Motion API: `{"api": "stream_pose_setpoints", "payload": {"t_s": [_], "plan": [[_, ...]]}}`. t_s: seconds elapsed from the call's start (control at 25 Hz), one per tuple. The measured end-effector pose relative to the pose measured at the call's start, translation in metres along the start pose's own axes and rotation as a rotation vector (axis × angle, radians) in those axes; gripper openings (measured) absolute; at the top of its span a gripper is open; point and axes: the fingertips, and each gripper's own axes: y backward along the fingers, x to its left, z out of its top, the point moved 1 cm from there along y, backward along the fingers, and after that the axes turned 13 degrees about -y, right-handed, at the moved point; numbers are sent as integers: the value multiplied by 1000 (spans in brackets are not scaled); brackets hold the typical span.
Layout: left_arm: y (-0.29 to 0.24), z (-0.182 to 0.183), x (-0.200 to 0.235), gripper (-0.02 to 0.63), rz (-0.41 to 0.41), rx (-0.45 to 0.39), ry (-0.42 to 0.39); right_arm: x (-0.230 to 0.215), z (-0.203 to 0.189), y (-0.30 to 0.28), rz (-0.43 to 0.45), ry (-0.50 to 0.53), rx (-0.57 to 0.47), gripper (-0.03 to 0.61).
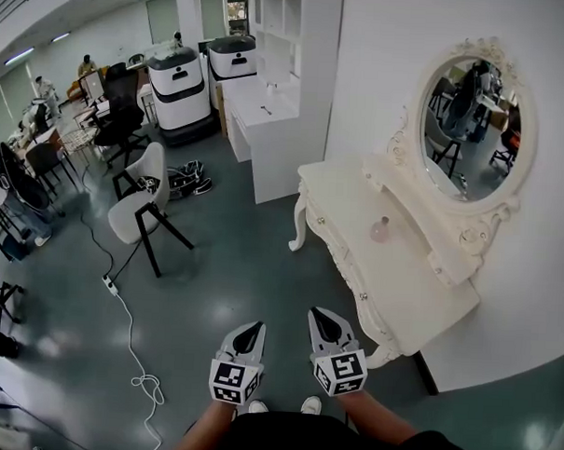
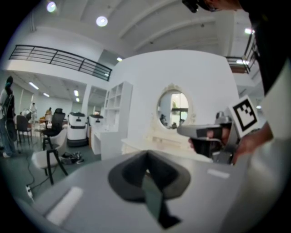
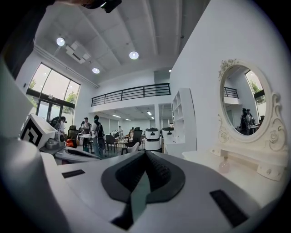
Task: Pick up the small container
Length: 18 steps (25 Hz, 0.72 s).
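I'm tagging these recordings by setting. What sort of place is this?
Probably a large open lab or test hall, not a home: a dressing table with an oval mirror stands at one wall, while boxy white machines and office chairs crowd the floor beyond.

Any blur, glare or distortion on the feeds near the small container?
Head view: sharp, fisheye-bent; small container pale but clear on the dressing table. Left gripper view: soft, hazy, container not made out. Right gripper view: crisp, edges curved, no glare.
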Motion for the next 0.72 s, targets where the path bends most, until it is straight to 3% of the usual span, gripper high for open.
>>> {"api": "stream_pose_setpoints", "payload": {"t_s": [0.24, 0.72], "plan": [[7, 0, 8, 8, 6, -17, -1, 19, -1, -3, 32, 24, 10, 6], [40, -10, 34, 8, -2, -36, -4, 54, -6, -7, -3, 18, -19, 6]]}}
